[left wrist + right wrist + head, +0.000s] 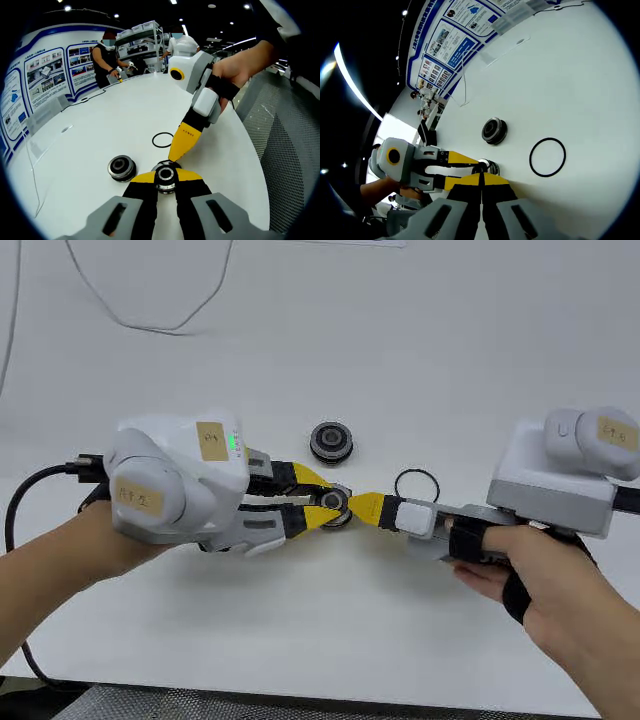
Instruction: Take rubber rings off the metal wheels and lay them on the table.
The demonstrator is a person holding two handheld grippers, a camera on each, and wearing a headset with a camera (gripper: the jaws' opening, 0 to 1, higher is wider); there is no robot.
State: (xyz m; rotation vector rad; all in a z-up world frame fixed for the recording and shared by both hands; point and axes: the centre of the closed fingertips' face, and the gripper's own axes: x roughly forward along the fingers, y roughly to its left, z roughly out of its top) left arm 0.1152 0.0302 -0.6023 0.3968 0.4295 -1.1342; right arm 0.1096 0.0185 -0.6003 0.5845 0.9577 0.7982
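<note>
My left gripper (331, 500) is shut on a small metal wheel (335, 503), held just above the table between its yellow fingers (145, 177). From the right, my right gripper (362, 507) has its jaws pressed together, the tip touching the wheel's rim (165, 176); whether rubber is pinched there I cannot tell. In its own view the right gripper (481, 179) points at the wheel (487, 165) and the left gripper (476, 170). A second wheel (331, 441) with a black ring on it stands behind. One loose black rubber ring (417, 485) lies flat on the table.
The white table (400, 340) stretches away beyond the wheels, with a thin grey cable (150, 325) at the far left. The table's front edge (300, 695) runs close below my hands. People stand at the table's far end (112, 62).
</note>
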